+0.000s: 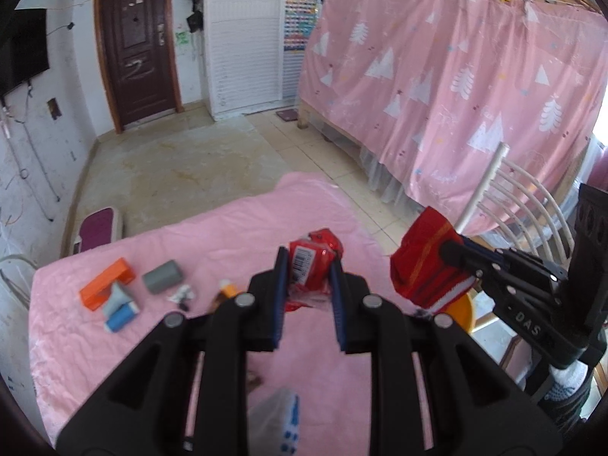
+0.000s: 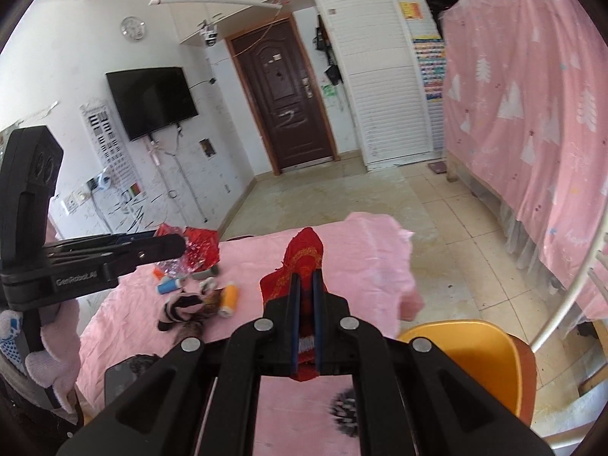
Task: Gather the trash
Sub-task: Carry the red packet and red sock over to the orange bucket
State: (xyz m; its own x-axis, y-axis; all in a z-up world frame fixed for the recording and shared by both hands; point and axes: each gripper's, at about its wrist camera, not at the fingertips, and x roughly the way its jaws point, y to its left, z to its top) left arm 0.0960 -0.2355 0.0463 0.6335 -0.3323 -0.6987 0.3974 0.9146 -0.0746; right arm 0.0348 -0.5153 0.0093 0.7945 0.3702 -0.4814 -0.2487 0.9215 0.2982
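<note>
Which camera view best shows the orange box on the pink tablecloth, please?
The left wrist view: the orange box lies in full sight, left of the grey block. In the right wrist view, the left hand-held gripper almost wholly hides it.

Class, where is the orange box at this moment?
In the left wrist view, the orange box lies on the pink cloth, far left, beside the grey block.

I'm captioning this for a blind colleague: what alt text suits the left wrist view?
The left tongs grip a crumpled red foil snack wrapper above a pink cloth-covered table; to the right, the right tongs hold a flat red packet.
</note>
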